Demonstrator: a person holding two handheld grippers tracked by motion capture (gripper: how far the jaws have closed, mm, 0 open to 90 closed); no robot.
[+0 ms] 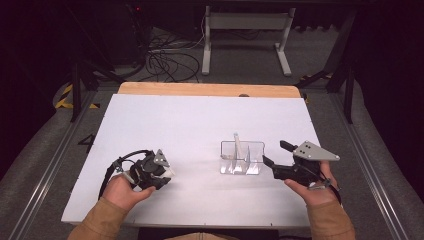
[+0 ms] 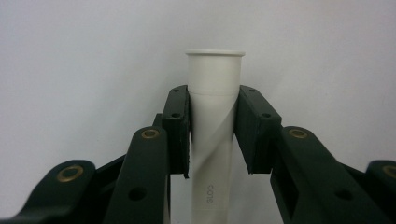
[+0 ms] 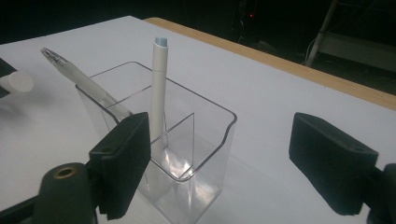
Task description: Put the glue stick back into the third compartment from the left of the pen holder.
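Observation:
My left gripper (image 2: 212, 133) is shut on a white pen (image 2: 214, 98), its pads pressing both sides of the barrel just below the flared end. In the high view that left gripper (image 1: 164, 174) rests low over the table's front left, and the white pen (image 1: 170, 172) pokes out toward the right. A clear plastic holder (image 1: 242, 158) with a divider stands right of centre. In it a white pen (image 3: 159, 88) stands upright and a frosted pen (image 3: 77, 79) leans left. My right gripper (image 3: 219, 158) stands open just right of the holder (image 3: 205, 140), holding nothing; in the high view this right gripper (image 1: 276, 153) points left at it.
A white sheet (image 1: 200, 120) covers the table, with a wooden edge (image 1: 210, 89) at the far side. Beyond it are a white frame's legs (image 1: 245, 30) and loose cables (image 1: 170, 62) on the floor. The left gripper's pen end (image 3: 16, 83) shows at the right gripper view's left edge.

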